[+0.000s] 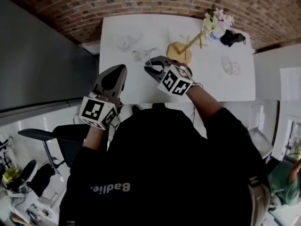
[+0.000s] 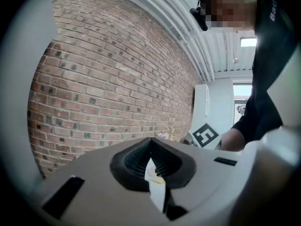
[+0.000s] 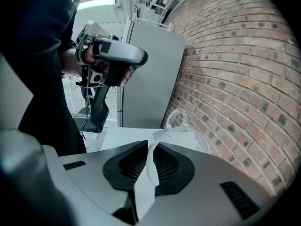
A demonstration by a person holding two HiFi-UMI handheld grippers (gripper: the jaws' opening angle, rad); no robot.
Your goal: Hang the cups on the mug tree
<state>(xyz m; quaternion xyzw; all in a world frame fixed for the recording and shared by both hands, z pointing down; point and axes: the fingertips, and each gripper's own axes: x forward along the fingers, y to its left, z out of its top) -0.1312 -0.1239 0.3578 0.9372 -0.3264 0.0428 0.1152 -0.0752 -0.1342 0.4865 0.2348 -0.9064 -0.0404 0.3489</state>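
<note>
Mug tree (image 1: pixel 181 51): pale wood with a round base and a slim stem with short pegs. It stands on the white table (image 1: pixel 141 86), toward the far right part.
Cup (image 3: pixel 184 132): clear glass with a loop handle on the side away from the jaws. It is held in the air over the table, left of the mug tree and nearer the person.
Left cup (image 1: pixel 123 42): clear glass. It sits on the table at the far left, well apart from the mug tree.
Right cup (image 1: pixel 230 67): clear glass. It sits on the table to the right of the mug tree.
Hard to see: in the head view the held cup shows only as a thin outline at the tip of the right gripper (image 1: pixel 151 68). A small clear thing lies on the table between the left cup and the mug tree, and its kind cannot be told. The person's dark top covers the lower half of that view.
Right gripper (image 3: pixel 149 166) jaws: only narrowly apart, with the pads pressed on the cup's thin glass wall at the rim.
Left gripper (image 2: pixel 153 166) jaws: closed together with nothing held. A pale sliver shows at the seam between the pads.
Left gripper (image 1: pixel 121 70) position: raised at the near-left edge of the table, beside the right gripper and not touching it.
</note>
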